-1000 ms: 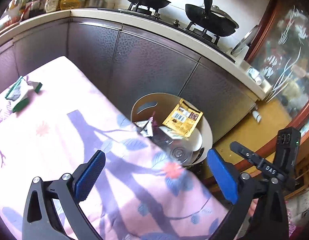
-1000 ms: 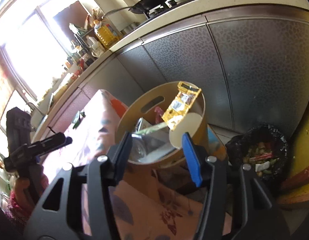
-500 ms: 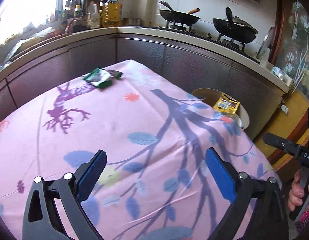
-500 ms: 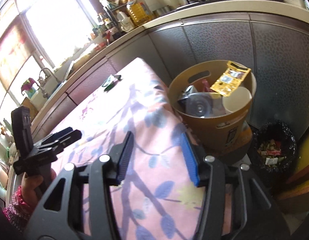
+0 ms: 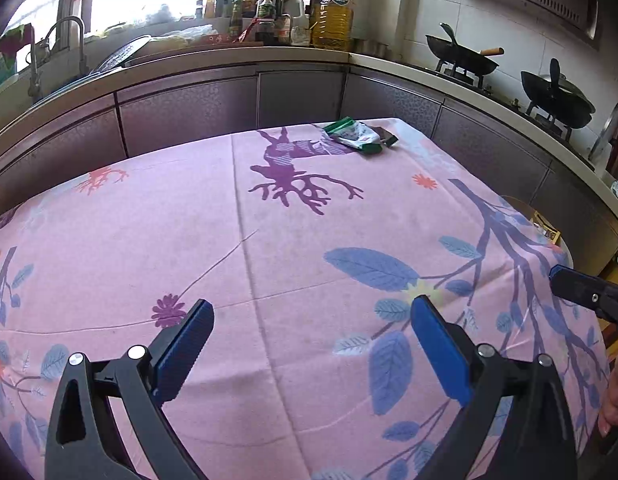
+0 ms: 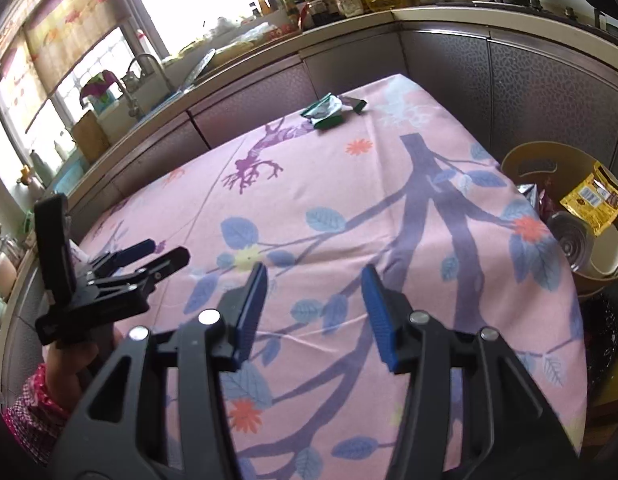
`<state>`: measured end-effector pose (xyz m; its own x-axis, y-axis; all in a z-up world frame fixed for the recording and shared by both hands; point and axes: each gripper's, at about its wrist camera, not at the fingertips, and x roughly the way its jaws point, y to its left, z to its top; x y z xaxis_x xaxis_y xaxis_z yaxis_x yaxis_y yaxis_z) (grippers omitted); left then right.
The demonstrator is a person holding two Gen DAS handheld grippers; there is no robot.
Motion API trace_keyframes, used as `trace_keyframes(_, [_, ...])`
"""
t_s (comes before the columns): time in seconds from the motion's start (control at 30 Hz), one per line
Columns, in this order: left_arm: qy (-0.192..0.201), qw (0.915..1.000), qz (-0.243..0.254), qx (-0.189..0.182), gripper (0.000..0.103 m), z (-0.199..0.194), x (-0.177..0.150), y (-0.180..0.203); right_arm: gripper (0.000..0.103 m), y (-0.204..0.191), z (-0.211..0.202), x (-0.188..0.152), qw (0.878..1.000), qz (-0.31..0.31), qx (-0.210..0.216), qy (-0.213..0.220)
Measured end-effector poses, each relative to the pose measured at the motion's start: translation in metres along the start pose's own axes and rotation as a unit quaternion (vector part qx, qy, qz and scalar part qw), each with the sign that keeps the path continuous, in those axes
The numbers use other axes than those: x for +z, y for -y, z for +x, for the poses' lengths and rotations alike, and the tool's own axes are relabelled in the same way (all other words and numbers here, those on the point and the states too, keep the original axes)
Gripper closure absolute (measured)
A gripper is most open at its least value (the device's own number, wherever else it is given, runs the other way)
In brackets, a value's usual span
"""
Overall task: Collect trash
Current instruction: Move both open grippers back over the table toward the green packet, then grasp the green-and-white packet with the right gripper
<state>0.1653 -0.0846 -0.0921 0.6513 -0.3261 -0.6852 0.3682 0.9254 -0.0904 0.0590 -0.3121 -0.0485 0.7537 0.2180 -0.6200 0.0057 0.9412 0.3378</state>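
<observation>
A green and white wrapper (image 5: 355, 137) lies crumpled at the far end of the pink flowered tablecloth (image 5: 293, 240); it also shows in the right wrist view (image 6: 327, 111). A tan bin (image 6: 527, 162) stands beside the table's right edge, holding a yellow packet (image 6: 595, 196) and other trash. My left gripper (image 5: 309, 320) is open and empty over the near part of the table. My right gripper (image 6: 313, 286) is open and empty above the cloth. Both are far from the wrapper.
Grey kitchen cabinets (image 5: 301, 92) wrap around the table's far and right sides. Bottles (image 5: 293, 20) stand on the counter, woks (image 5: 461, 58) on the stove. A black trash bag (image 6: 605, 320) sits on the floor by the bin. The left gripper shows in the right wrist view (image 6: 137, 260).
Both grippers have swung away from the bin and back over the table, now facing the far end with the green wrapper. Both stayed open and empty.
</observation>
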Motion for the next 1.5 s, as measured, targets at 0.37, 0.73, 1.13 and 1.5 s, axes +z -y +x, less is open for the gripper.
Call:
trace_keyframes(0.37, [-0.04,0.9981,-0.043,0.019,0.006,0.021,-0.001,-0.032,0.055,-0.02,0.039,0.035,1.0,-0.009,0.011,-0.022])
trace_keyframes(0.73, [-0.048,0.9979,-0.032,0.029,0.006,0.023,-0.001,-0.029,0.055,-0.034,0.061,0.021,0.998,-0.013,0.017,-0.051])
trace_keyframes(1.13, [-0.034,0.9977,-0.058,-0.005,0.006,0.019,-0.002,-0.037,0.061,0.002,0.089,0.071,0.997,0.024,0.034,-0.061])
trace_keyframes(1.5, [-0.029,0.9971,-0.069,-0.018,0.006,0.018,-0.002,-0.042,0.062,0.059,0.174,0.176,0.986,0.152,0.038,-0.053])
